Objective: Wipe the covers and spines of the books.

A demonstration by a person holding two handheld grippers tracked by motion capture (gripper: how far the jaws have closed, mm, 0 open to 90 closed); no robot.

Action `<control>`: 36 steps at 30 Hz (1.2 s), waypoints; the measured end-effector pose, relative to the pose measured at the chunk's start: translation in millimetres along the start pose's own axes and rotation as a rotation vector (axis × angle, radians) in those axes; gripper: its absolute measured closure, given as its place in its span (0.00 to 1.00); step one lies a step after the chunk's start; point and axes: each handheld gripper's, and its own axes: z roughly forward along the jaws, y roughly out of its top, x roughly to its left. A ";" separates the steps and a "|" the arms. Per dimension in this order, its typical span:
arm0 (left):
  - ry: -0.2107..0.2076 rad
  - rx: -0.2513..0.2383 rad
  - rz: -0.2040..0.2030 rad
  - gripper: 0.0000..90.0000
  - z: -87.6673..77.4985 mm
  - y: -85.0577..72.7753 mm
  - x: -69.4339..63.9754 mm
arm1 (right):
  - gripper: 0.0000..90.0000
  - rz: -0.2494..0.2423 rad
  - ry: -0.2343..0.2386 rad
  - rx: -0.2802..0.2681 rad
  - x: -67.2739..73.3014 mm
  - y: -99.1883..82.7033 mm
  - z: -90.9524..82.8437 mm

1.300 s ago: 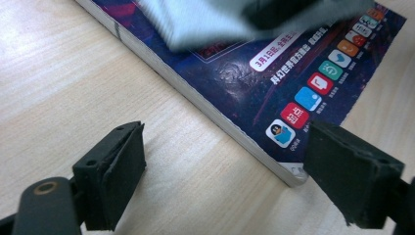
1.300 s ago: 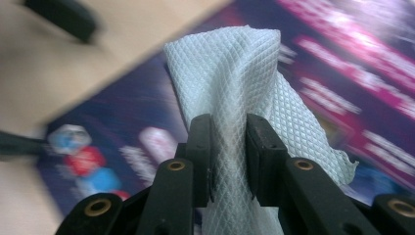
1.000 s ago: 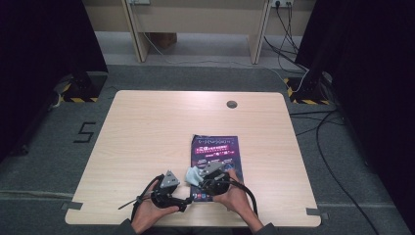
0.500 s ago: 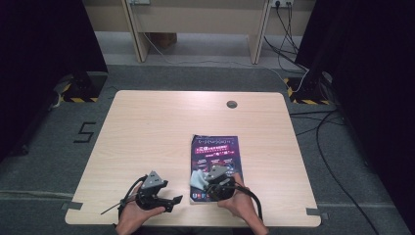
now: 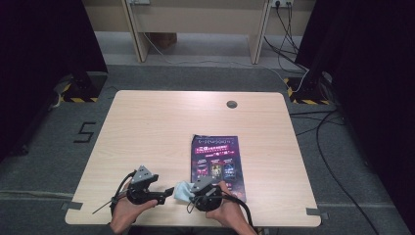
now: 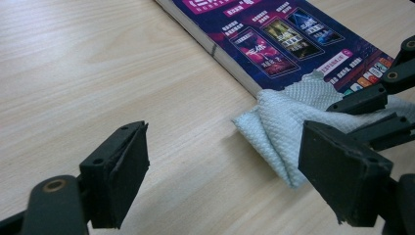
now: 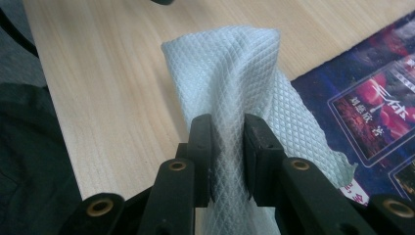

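Note:
A white textured cloth (image 7: 230,73) is pinched between the jaws of my right gripper (image 7: 227,137), which have just been closing a little tighter on it. The cloth (image 5: 182,191) trails off the near left corner of a dark purple book (image 5: 218,164) lying flat on the wooden table (image 5: 147,127). My right gripper (image 5: 195,192) is at the book's near edge. My left gripper (image 5: 169,192) stands open just left of the cloth (image 6: 279,127), nothing between its jaws. The left gripper (image 6: 225,147) faces the book (image 6: 274,39) and the right gripper's fingers (image 6: 362,100).
The table's near edge (image 5: 191,225) runs just under both hands. A round cable hole (image 5: 231,104) sits at the far side of the table. Bare wood spreads left of and beyond the book. Cables (image 5: 323,132) lie on the grey floor at the right.
My right gripper has slid left and toward the near edge, dragging the cloth across the book's corner. My left gripper has backed off to the left and stays open.

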 end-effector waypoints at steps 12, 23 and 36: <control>0.018 -0.004 -0.012 0.20 -1.3 -0.5 3.5 | 0.84 0.027 -0.084 0.018 -17.8 -6.0 -5.1; 0.025 0.001 -0.014 0.20 -1.4 -1.0 3.8 | 0.84 -0.007 0.007 0.000 4.8 3.0 1.9; 0.021 0.008 0.000 0.20 0.3 -1.9 1.4 | 0.84 0.186 -0.173 0.008 -64.7 -40.8 -31.9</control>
